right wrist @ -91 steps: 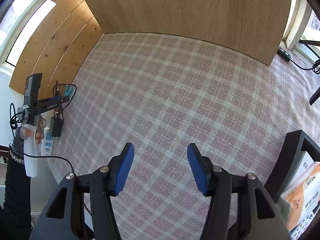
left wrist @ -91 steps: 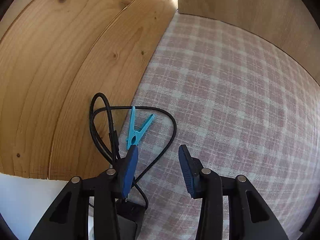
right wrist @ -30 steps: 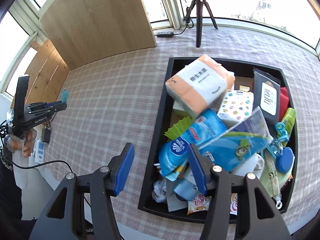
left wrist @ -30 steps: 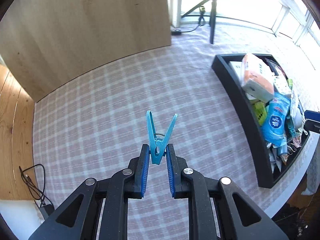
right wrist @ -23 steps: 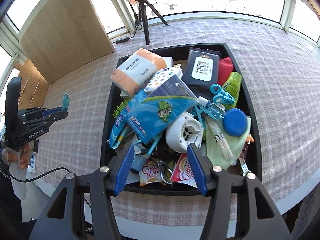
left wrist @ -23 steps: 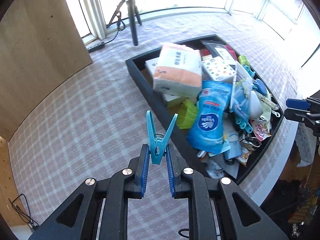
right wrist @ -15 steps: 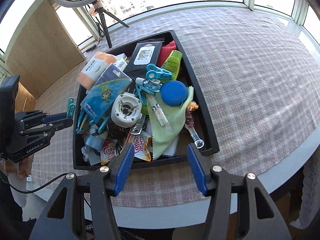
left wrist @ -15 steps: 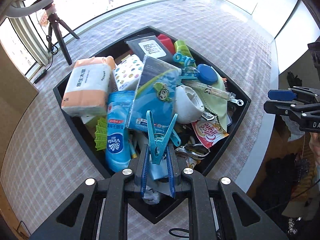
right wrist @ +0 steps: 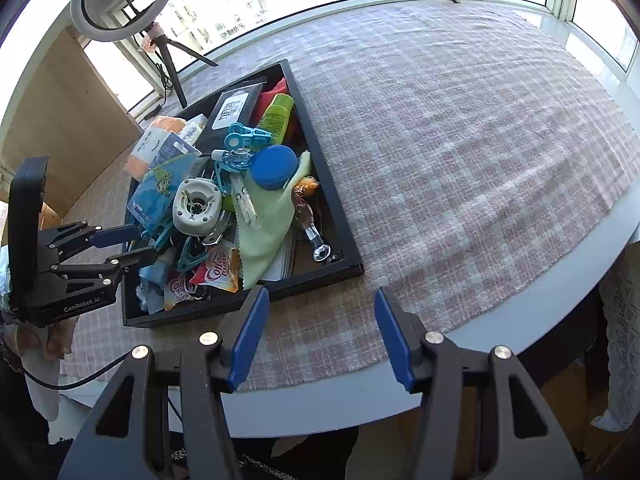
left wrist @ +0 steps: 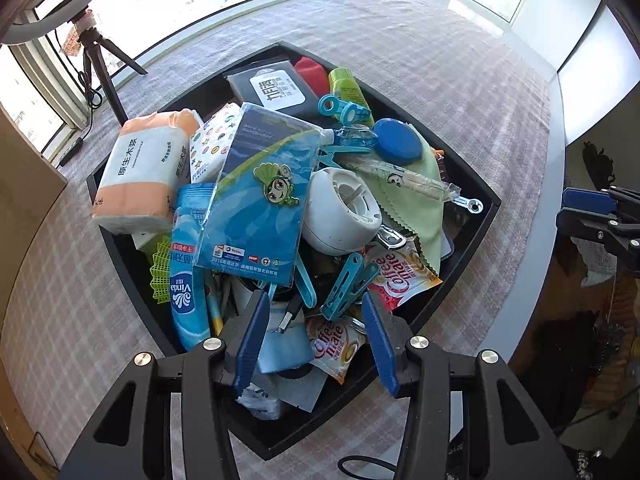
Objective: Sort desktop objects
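Left gripper (left wrist: 314, 334) jaws wide apart, holding nothing, hovering over near corner of black rectangular tray (left wrist: 486, 216). Light-blue plastic clothespin (left wrist: 347, 285) lies loose on pile at that corner, beside Coffee-mate sachets (left wrist: 396, 270). Right gripper (right wrist: 318, 338) jaws spread, empty, over checked-cloth surface (right wrist: 460, 152). Judgement: lift left gripper straight up; avoid snagging pile.

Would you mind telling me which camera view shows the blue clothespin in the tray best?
The left wrist view: the blue clothespin lies large and unobstructed on the clutter, just beyond the open left gripper. In the right wrist view it is small, at the tray's left side, wedged among other items.
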`<state>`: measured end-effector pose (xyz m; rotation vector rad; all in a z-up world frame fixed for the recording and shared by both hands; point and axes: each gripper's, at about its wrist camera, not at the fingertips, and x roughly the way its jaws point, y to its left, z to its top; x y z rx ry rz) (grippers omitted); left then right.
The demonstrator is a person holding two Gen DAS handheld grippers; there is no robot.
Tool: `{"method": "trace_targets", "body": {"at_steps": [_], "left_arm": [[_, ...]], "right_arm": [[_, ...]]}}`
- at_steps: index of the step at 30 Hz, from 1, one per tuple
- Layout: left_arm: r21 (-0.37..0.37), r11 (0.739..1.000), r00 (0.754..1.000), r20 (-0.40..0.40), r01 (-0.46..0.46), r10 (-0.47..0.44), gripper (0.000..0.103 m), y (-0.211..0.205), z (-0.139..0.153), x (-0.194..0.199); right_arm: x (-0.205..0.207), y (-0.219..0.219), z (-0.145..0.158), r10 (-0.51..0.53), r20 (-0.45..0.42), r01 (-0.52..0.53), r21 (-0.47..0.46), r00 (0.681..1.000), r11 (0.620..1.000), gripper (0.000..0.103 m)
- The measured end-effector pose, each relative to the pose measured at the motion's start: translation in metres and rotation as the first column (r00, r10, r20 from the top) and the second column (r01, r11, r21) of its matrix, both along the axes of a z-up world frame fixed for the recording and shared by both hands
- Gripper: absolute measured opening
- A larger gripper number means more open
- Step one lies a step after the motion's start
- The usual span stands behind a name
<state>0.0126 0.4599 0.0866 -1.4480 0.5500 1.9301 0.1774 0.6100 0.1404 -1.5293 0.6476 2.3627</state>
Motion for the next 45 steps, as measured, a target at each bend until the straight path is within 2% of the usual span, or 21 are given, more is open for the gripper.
{"method": "trace_targets", "body": {"at_steps": [5,10,12,13,14,20,26,28,33,38,45], "left_arm": [[0.006,0.995,0.995,-0.005,-0.096,0.096,0.046,-0.035,0.001,-0.003],[0.001,0.981,0.980,-0.037,-0.195,0.195,0.046,-0.084,0.008,-0.005],[0.004,0.973,0.971,-0.054,-0.231,0.231,0.050,-0.106,0.012,-0.006],[0.008,0.968,0.965,-0.067,-0.252,0.252,0.055,-0.118,0.014,-0.006],[0.014,0.961,0.958,-0.082,-0.275,0.275,0.059,-0.129,0.017,-0.006],[0.044,0.918,0.914,-0.081,-0.394,0.396,0.065,-0.205,0.022,-0.011],[0.070,0.857,0.853,-0.085,-0.511,0.516,0.067,-0.293,0.023,-0.009],[0.068,0.838,0.834,-0.086,-0.541,0.545,0.070,-0.317,0.020,-0.009],[0.063,0.797,0.792,-0.084,-0.601,0.605,0.074,-0.369,0.007,-0.010],[0.051,0.769,0.766,-0.069,-0.637,0.639,0.072,-0.402,-0.008,-0.011],[0.019,0.756,0.754,-0.050,-0.655,0.655,0.072,-0.435,-0.030,-0.010]], "right_arm": [[-0.014,-0.023,0.004,0.049,-0.005,-0.049,0.019,0.999,0.999,0.054],[-0.039,-0.061,0.008,0.121,-0.017,-0.121,0.032,0.992,0.992,0.054],[-0.051,-0.081,0.009,0.150,-0.025,-0.149,0.032,0.988,0.988,0.055],[-0.057,-0.093,0.010,0.163,-0.031,-0.162,0.034,0.986,0.986,0.055],[-0.064,-0.105,0.010,0.177,-0.035,-0.176,0.035,0.984,0.984,0.055],[-0.108,-0.189,0.012,0.285,-0.055,-0.283,0.053,0.957,0.958,0.055],[-0.145,-0.283,0.016,0.398,-0.070,-0.391,0.096,0.915,0.915,0.055],[-0.154,-0.315,0.016,0.438,-0.072,-0.429,0.115,0.896,0.896,0.055],[-0.176,-0.380,0.005,0.508,-0.074,-0.500,0.104,0.858,0.860,0.056],[-0.191,-0.426,-0.013,0.498,-0.081,-0.492,0.079,0.864,0.867,0.056],[-0.200,-0.457,-0.033,0.462,-0.071,-0.457,0.076,0.884,0.886,0.056]]}}
